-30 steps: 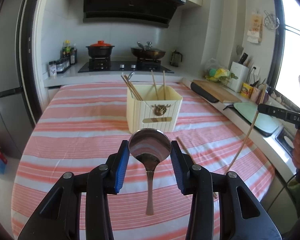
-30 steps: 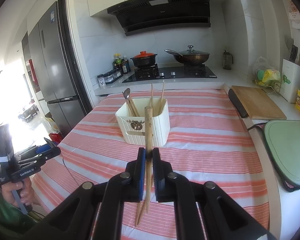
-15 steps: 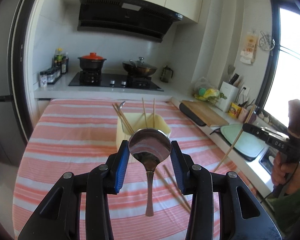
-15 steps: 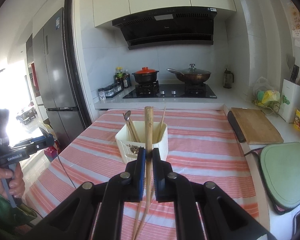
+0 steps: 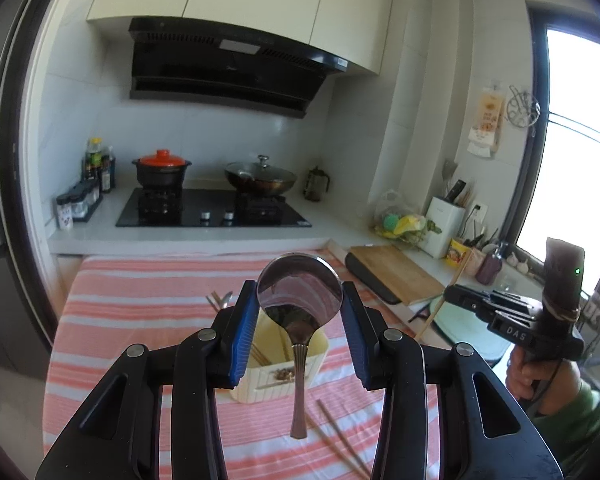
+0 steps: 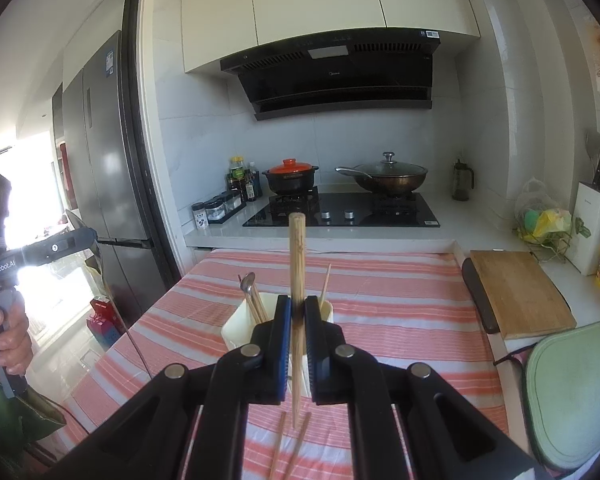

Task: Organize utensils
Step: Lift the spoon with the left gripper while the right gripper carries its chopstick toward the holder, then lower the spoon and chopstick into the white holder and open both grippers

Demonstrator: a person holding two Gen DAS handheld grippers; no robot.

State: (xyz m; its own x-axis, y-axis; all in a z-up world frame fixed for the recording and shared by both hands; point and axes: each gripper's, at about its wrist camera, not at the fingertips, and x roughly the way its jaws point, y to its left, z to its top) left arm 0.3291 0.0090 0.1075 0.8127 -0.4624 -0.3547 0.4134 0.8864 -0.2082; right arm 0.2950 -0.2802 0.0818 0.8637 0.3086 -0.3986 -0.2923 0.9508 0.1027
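- Left gripper point(image 5: 299, 312): the jaws stand partly apart and clamp the bowl of a steel spoon point(image 5: 299, 300) by its two edges. The bowl faces the camera; the handle hangs straight down toward 6 o'clock, free of the surface.
- Right gripper point(image 6: 298, 338): the jaws are all but closed, pinching a wooden chopstick point(image 6: 297, 272) near its middle. The chopstick stands almost upright, thick end at 12 o'clock, thin end below the jaws.
- Loose chopsticks point(image 6: 290, 442) lie on the striped tablecloth point(image 6: 400, 312) directly below the right gripper, at 6 o'clock in the right wrist view. The left wrist view shows the pair at 5 o'clock of the spoon handle.
- Cream utensil holder point(image 6: 236, 330): stands on the surface just beyond both grippers, partly hidden behind each pair of jaws. It contains upright chopsticks and a second spoon point(image 6: 247, 284), which rises from the compartment at 10 o'clock of the right jaws.
- Wooden cutting board point(image 6: 518, 292): lies at 3 o'clock of the holder, on the counter beside the tablecloth edge.
- Person's hand point(image 6: 4, 338): grips the left gripper's handle at the 9 o'clock edge of the right wrist view.
- Hob point(image 6: 342, 210): at 12 o'clock on the far counter, carrying a red-lidded pot point(image 6: 291, 178) and a lidded wok point(image 6: 388, 176).
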